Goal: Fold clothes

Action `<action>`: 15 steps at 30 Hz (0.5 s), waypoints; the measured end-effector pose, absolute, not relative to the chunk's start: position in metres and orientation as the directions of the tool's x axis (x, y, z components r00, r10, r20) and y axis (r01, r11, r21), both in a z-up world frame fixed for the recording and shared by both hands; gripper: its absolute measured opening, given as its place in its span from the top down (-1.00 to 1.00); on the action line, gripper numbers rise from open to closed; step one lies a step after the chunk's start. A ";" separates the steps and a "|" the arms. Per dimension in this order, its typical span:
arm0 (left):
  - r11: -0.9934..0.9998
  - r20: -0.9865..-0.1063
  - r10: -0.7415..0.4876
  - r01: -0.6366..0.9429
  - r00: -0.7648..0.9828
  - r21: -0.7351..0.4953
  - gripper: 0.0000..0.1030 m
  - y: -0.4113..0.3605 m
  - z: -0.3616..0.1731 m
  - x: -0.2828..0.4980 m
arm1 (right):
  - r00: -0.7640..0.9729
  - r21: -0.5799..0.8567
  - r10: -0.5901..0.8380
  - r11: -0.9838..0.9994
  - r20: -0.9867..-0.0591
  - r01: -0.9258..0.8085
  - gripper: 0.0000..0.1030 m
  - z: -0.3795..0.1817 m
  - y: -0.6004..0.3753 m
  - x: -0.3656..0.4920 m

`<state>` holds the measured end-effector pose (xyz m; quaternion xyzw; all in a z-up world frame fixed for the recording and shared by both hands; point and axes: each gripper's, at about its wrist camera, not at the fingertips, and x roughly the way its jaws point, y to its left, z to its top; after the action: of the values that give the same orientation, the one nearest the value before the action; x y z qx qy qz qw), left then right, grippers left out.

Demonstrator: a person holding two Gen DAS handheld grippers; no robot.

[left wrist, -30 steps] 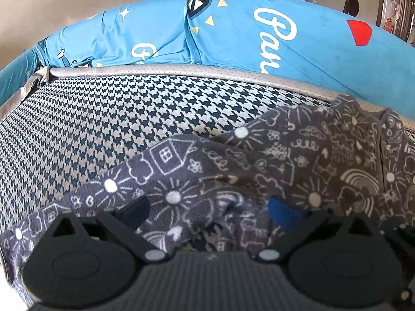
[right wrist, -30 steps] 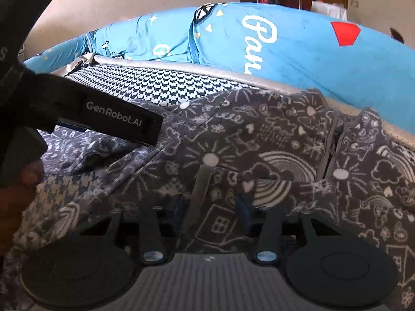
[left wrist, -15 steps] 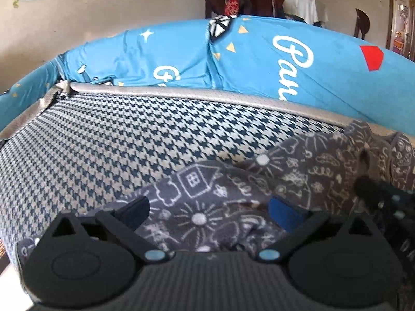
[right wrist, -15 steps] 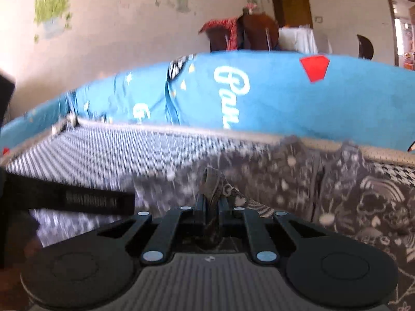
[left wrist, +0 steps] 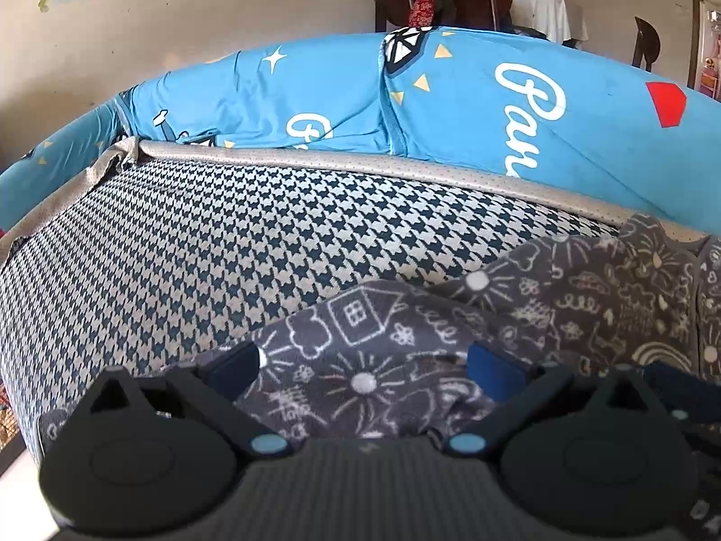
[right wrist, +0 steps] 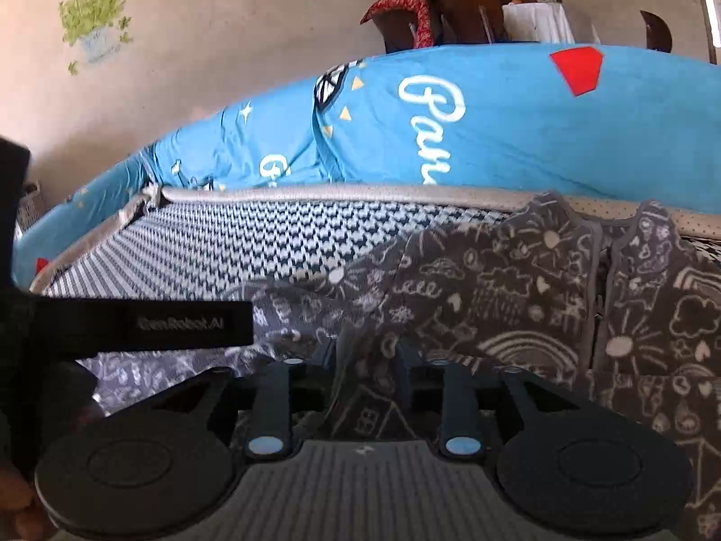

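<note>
The right gripper [right wrist: 367, 356] had its jaws at a narrow setting, with a raised fold of the grey fleece garment printed with white doodles [right wrist: 518, 297] standing between them. The jaws had just been opening after a pinch, and the blurred frame did not show the pads pressing, so the fold was judged released rather than held. Releasing here probably served to set the fold down, or to take a new hold.

The left gripper [left wrist: 362, 360] stood wide open, its dark-blue pads [left wrist: 491, 367] either side of a loose hump of the same garment and touching neither flank. This posture suited a hold not yet taken: the cloth was bracketed but free.

The garment lay crumpled on the houndstooth-patterned blue-and-white mattress cover [left wrist: 225, 248], towards its right side. Its zip placket and collar reached the beige perforated piping [right wrist: 360, 194] at the far edge; the near-left part of the cover was bare. That bare area appeared to be the room needed for spreading.

Behind the far edge rose a bright blue padded bolster with white lettering [left wrist: 495, 103], acting as a backstop.
</note>
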<state>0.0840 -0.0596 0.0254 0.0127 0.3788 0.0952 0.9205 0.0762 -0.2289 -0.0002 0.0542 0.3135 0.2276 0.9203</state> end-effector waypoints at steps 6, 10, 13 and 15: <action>0.991 -0.669 0.136 -0.091 0.731 0.102 -0.99 -0.076 0.026 0.078 | 0.729 0.220 0.415 0.909 -0.545 -0.353 0.36 0.010 -0.247 0.063; 0.994 -0.656 0.079 -0.007 0.751 0.111 -0.99 -0.095 0.023 0.073 | 0.754 0.190 0.349 0.937 -0.557 -0.293 0.36 0.013 -0.263 0.060; 0.991 -0.657 0.039 0.056 0.753 0.124 -0.99 -0.110 0.018 0.070 | 0.771 0.159 0.284 0.959 -0.570 -0.235 0.36 0.016 -0.278 0.058; 0.984 -0.649 0.037 0.084 0.760 0.154 -0.99 -0.120 0.014 0.068 | 0.783 0.139 0.241 0.971 -0.573 -0.197 0.36 0.018 -0.290 0.057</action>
<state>0.0680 -0.1203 0.0142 0.0872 0.3463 -0.0126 0.9340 0.0571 -0.2898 0.0176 0.0356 0.3081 0.1160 0.9436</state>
